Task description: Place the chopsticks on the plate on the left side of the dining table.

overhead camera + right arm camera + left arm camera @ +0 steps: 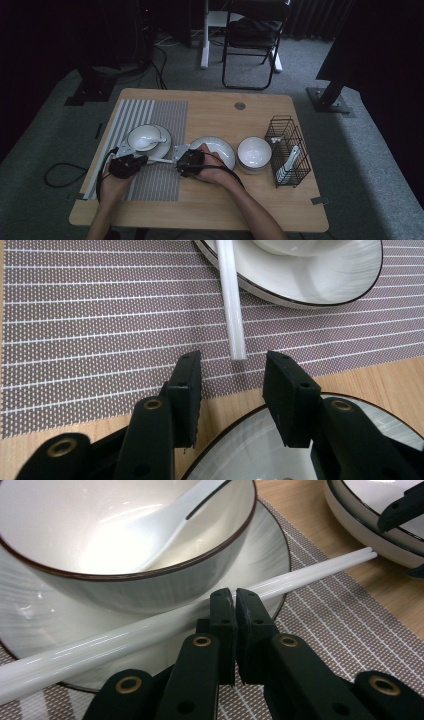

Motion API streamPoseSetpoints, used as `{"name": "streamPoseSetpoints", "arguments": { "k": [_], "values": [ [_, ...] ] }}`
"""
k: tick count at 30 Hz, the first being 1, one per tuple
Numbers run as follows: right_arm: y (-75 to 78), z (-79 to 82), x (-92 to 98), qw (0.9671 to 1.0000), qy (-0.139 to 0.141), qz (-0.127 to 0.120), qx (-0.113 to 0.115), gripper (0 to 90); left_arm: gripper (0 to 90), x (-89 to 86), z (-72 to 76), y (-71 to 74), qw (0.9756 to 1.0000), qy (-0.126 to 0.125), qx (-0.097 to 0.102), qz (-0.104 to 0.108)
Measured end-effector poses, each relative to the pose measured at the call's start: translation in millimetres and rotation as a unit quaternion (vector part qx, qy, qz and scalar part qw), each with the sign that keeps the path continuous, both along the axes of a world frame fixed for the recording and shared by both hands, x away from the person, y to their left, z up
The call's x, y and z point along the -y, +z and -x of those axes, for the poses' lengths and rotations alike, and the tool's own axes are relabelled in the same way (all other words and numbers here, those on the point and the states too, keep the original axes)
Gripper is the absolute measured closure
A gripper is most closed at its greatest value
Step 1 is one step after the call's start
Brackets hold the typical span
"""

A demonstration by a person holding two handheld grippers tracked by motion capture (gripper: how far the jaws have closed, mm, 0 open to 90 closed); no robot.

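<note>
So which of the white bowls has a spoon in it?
The bowl on the plate on the striped placemat, at the left. The stacked bowls beside the wire rack hold nothing.

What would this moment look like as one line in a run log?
left gripper: shut beside chopsticks | right gripper: open, off chopstick tips | chopsticks: resting on plate rim, placemat

wooden table (210, 205) bears striped placemat (160, 185), plate (220, 150), bowls (254, 152), rack (287, 150).

We lose the chopsticks (150, 630) behind the left gripper (235, 600) beside the bowl (100, 580); the bowl's top and spoon (170, 525) handle run off the frame.
</note>
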State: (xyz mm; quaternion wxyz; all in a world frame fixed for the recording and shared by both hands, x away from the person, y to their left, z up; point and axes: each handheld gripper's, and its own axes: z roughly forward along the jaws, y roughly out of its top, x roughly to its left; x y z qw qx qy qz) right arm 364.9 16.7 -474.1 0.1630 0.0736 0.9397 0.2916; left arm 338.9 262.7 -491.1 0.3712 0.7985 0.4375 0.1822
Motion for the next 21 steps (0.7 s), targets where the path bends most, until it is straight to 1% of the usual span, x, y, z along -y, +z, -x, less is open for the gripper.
{"name": "streamPoseSetpoints", "arguments": {
  "k": [4,9,14,21],
  "values": [
    [0.7,-0.4,0.5,1.0000,-0.004,-0.004,0.001,57.8,87.6,4.2,0.1,-0.4,1.0000,-0.006,0.000,0.001],
    [3.6,2.3,4.2,0.9999,-0.005,-0.015,0.002,57.5,87.6,8.4,-0.7,-0.1,0.9999,-0.013,0.001,0.004],
    [7.3,6.4,9.3,0.9995,-0.007,-0.031,0.004,57.4,87.6,13.8,-2.4,0.2,0.9998,-0.018,0.002,0.004],
    [11.8,15.1,17.0,0.9990,-0.008,-0.043,0.010,57.2,87.5,21.3,-5.0,0.8,0.9997,-0.026,0.004,0.003]
  ]
}}
